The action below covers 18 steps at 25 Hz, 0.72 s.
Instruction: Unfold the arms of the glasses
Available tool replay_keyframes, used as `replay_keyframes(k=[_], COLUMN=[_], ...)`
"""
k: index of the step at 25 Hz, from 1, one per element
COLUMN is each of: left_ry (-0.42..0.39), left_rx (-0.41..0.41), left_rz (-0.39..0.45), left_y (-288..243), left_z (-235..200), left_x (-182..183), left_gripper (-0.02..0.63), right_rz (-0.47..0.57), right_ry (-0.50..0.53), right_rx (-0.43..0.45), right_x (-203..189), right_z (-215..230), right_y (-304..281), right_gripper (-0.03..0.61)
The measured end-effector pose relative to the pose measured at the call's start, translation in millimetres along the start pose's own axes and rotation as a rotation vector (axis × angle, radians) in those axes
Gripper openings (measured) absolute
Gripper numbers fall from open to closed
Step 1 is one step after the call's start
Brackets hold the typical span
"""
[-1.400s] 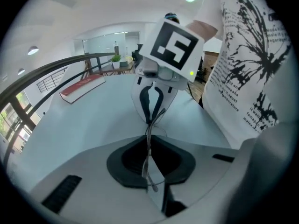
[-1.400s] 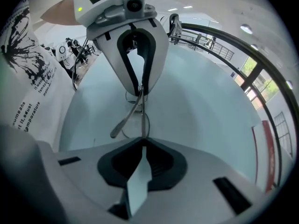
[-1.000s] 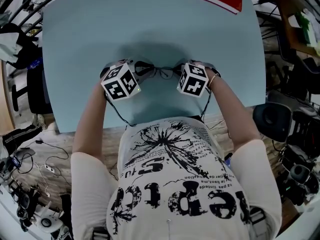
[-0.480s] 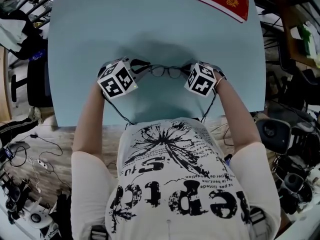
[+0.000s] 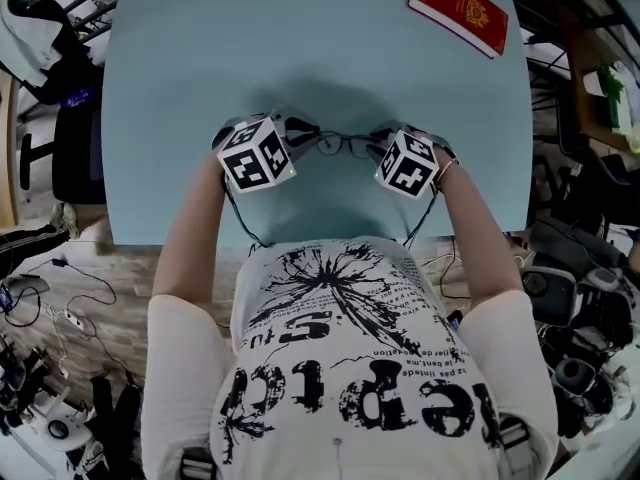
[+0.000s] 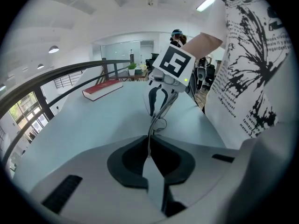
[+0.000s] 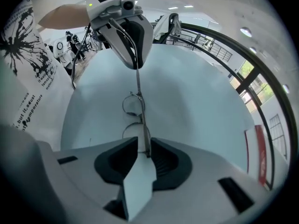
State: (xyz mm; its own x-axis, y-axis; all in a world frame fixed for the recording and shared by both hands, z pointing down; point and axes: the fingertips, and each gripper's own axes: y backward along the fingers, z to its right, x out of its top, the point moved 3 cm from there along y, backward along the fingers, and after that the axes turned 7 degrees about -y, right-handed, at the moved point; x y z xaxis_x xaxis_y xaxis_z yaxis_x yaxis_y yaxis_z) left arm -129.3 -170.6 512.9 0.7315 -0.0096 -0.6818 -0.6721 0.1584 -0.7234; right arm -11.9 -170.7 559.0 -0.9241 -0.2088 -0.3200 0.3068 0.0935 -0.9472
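Thin wire-rimmed glasses lie on the light blue table, spanning the space between my two grippers. My left gripper is shut on the glasses' left end; in the left gripper view the wire runs straight into the closed jaws. My right gripper is at the right end. Its jaws are opening, with the frame in the gap between the pads, which no longer squeeze it. Each gripper is visible across the table in the other's view, the right gripper and the left gripper.
A red book lies at the table's far right corner, also visible as the red book in the left gripper view. The person's torso is at the near table edge. Chairs, cables and equipment surround the table.
The head view has drifted, so the table and book sit further right. Both grippers stay at the ends of the glasses; the left marker cube has shifted slightly toward them.
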Motion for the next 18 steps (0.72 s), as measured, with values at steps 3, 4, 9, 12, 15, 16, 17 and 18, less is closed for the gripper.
replay_keyframes(k=[3, 4, 9, 12, 15, 16, 17, 18], left_ry=[0.001, 0.001, 0.003, -0.007, -0.007, -0.006, -0.005, -0.005], left_rx=[0.0, 0.0, -0.002, -0.011, -0.013, -0.014, -0.014, -0.015], left_rz=[0.018, 0.022, 0.041, 0.041, 0.043, 0.043, 0.043, 0.042], left_y=[0.4, 0.3, -0.9, -0.7, -0.6, -0.7, -0.8, -0.7], left_z=[0.4, 0.6, 1.1, 0.7, -1.2, -1.6, -1.8, -2.1], left_x=[1.8, 2.3, 4.7, 3.3, 2.0, 1.4, 0.9, 0.4], left_gripper=[0.031, 0.031, 0.031, 0.031, 0.031, 0.031, 0.031, 0.031], right_rz=[0.053, 0.061, 0.021, -0.006, -0.03, -0.036, -0.039, -0.039], right_ry=[0.026, 0.04, 0.135, 0.145, 0.158, 0.163, 0.166, 0.167], right_rx=[0.033, 0.039, 0.05, 0.046, 0.04, 0.039, 0.037, 0.037], right_x=[25.9, 33.8, 59.9, 67.9, 68.3, 67.8, 67.7, 67.7], right_z=[-7.7, -9.6, -15.4, -15.5, -15.8, -15.9, -15.9, -16.0], right_y=[1.7, 0.6, -14.7, -23.2, -28.6, -29.8, -30.3, -30.5], right_gripper=[0.1, 0.1, 0.096, 0.073, 0.053, 0.045, 0.036, 0.031])
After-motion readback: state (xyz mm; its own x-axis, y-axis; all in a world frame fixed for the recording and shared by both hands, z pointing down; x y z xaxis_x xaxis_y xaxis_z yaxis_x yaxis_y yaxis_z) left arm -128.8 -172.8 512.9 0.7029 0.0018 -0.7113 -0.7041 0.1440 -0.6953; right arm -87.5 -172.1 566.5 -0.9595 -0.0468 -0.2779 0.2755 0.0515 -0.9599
